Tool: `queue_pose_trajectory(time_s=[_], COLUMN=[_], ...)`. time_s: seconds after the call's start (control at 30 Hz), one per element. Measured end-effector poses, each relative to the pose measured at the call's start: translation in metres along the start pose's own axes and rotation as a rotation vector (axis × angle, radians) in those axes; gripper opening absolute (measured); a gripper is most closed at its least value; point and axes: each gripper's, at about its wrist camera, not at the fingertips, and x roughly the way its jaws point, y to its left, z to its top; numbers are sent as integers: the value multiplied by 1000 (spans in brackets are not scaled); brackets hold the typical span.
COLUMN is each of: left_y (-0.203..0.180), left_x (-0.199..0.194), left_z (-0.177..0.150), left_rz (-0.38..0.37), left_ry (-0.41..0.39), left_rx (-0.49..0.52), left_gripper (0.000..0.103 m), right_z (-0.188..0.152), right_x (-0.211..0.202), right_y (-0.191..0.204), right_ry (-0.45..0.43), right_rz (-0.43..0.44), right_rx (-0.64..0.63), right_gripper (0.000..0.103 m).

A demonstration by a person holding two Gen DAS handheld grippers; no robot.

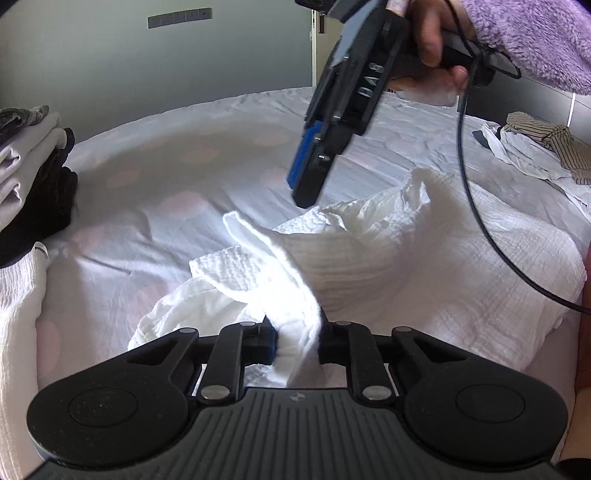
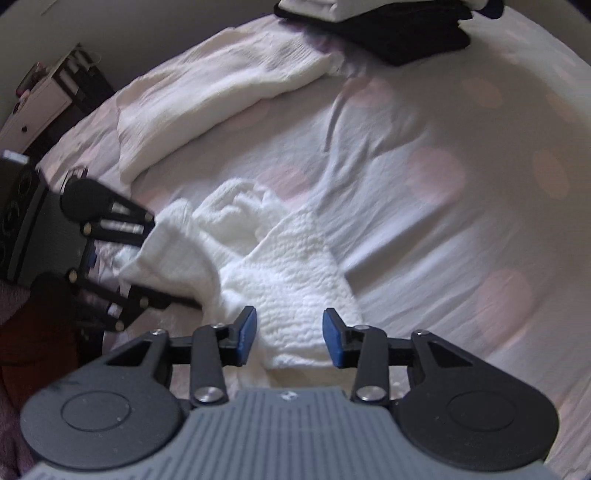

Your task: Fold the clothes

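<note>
Garment: a crumpled white crinkle-textured cotton garment (image 1: 388,258) is spread on the near part of the pale pink-dotted bedsheet (image 1: 177,177).
Left gripper (image 1: 295,341): clamped on a bunched fold of it, cloth squeezed between the pads.
Right gripper (image 2: 289,338): jaws apart above the cloth, blue pads (image 2: 246,328) not touching it.
Left view only: striped clothes (image 1: 543,144) far right.
Both views: a folded stack (image 2: 388,22) is seen at the far side.

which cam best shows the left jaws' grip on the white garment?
Left wrist: the white garment sits pinched in the left gripper, close and sharp. Right wrist shows that gripper sideways, blurred, at the picture's edge.
</note>
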Motion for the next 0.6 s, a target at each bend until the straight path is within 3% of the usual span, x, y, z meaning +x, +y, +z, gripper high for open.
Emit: queue_pose_trajectory(time_s=[0.1,0.23,0.37,0.6], left_y=[-6,-8,-2,10], left_x=[-13,-31,-43,-43], left_z=[2,7,10,12], left_rz=[-21,-91,-168,-154], left_ry=[-46,-140,-220,-238], left_rx=[16,22,-31,-87], left_gripper=[19,19,18,17], right_z=[11,13,6,-11], right_x=[9,38,53,77], right_y=[-8,2,7,0], right_ry=[-20,49,122,223], right_rz=[13,27,75,138], right_rx=[63,26,1,53], right_gripper=[43,43,30,30])
